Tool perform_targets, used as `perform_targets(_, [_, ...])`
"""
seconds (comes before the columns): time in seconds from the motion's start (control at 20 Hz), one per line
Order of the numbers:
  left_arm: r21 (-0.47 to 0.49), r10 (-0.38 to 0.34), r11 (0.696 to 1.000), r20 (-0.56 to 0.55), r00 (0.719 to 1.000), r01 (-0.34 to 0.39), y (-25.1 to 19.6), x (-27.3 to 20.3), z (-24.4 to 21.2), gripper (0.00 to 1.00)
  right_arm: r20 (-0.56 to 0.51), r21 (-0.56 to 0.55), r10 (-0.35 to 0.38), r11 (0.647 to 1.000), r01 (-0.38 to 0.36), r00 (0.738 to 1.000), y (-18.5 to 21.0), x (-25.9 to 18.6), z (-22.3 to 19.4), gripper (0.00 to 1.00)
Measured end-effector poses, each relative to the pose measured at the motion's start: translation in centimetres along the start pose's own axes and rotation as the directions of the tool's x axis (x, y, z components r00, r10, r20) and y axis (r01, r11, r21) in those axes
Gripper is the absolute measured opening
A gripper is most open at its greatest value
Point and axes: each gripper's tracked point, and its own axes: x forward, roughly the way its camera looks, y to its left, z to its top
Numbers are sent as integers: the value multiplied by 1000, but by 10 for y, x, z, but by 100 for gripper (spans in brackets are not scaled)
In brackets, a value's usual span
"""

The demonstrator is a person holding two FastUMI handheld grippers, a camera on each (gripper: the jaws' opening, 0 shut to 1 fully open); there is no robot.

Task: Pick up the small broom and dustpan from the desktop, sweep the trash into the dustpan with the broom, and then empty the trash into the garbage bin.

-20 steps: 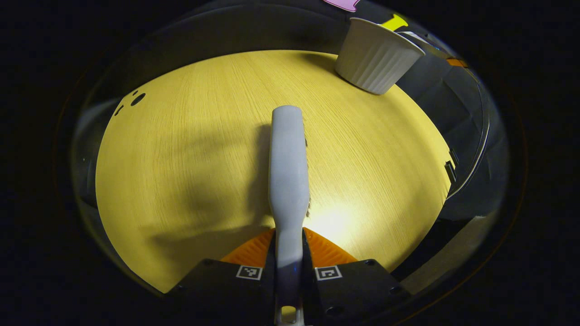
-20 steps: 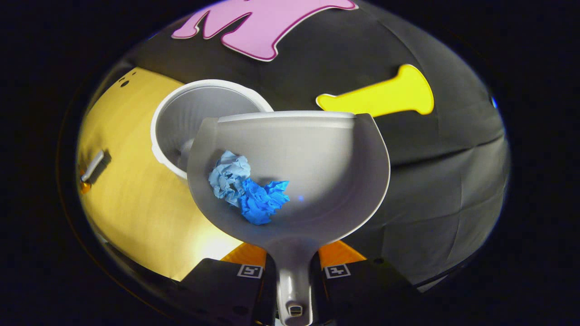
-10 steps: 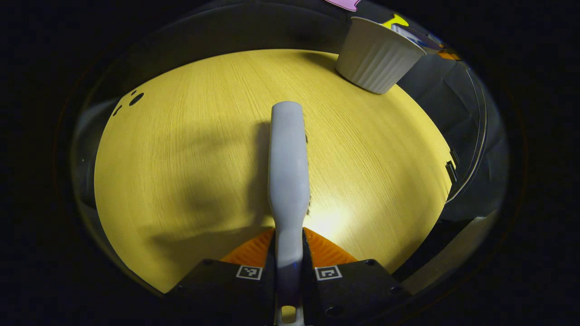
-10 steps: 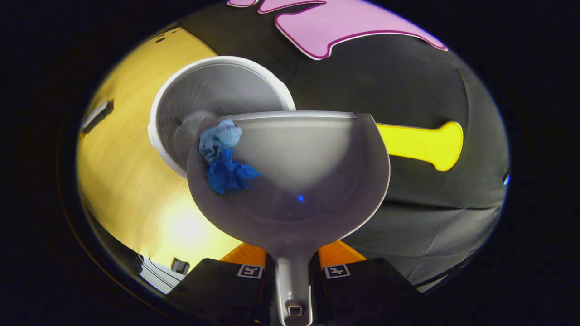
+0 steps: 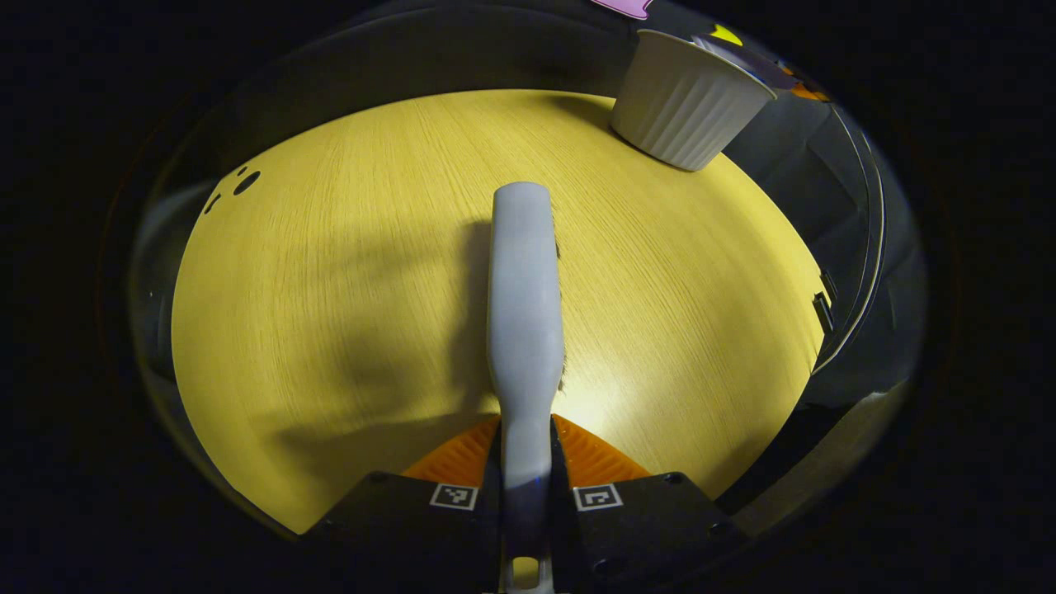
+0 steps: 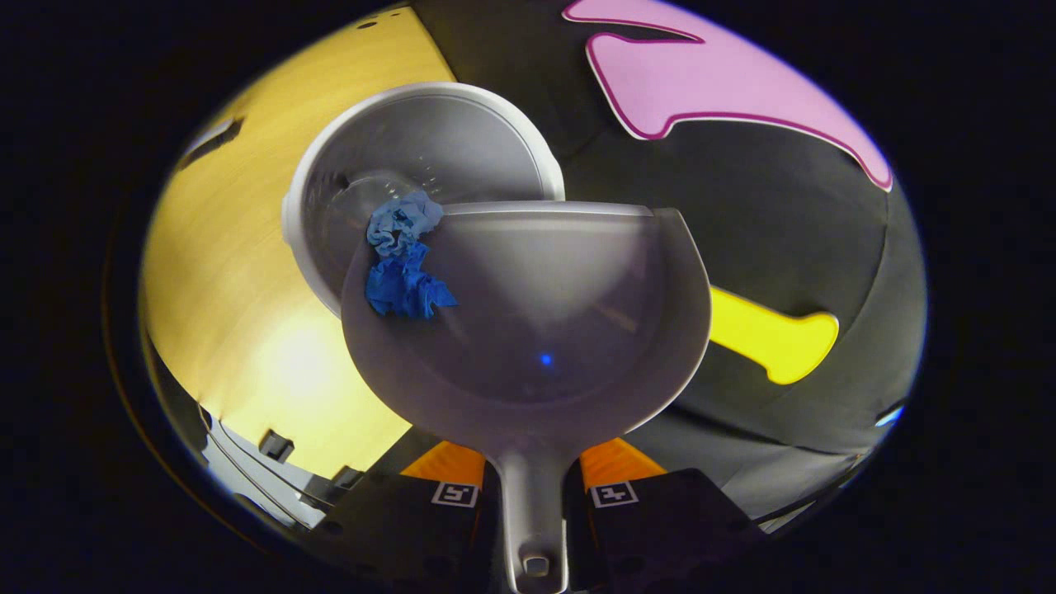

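Left gripper [image 5: 525, 462]: fingers closed tight on the handle of one small broom [image 5: 524, 297]. Broom sticks straight out ahead, above the wooden desktop [image 5: 330, 272], bristles just peeking along its right edge. One white ribbed garbage bin [image 5: 683, 103] stands on the desktop's far right edge, well apart from the broom.

Right gripper [image 6: 532, 483]: fingers clamped on the stem handle of one grey dustpan [image 6: 561, 330]. Dustpan is held in the air, front lip over the bin's [image 6: 429, 148] open mouth, tilted toward its left side. Trash [image 6: 403, 268]: one crumpled clump, pale blue piece on top, darker blue below, two pieces as far as can be told. It sits at the dustpan's left front corner, right at the lip, over the bin opening.
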Motion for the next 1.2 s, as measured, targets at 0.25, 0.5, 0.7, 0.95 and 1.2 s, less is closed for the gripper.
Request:
perform_targets(0.25, [1,6,1000,-1,1000,-6,-2,2,-2,28,8,-99,-25,995,26,1000,-4,-2,11,34])
perform_targets(0.5, [3,9,1000,-1,1000,-9,-2,2,-1,28,32,-239,-91,966,96,995,-18,-6,29,34])
perform_targets(0.7, [0,7,1000,0,1000,-7,-2,2,-4,28,31,-219,-80,972,85,996,-14,-7,32,29])
perform_targets(0.95, [0,8,1000,0,1000,-8,-1,3,-4,28,49,-101,-75,992,79,996,-18,2,22,34])
perform_targets(1.2, [1,10,1000,-2,1000,-10,-1,3,-5,28,95,196,47,978,-65,994,-7,-3,7,29])
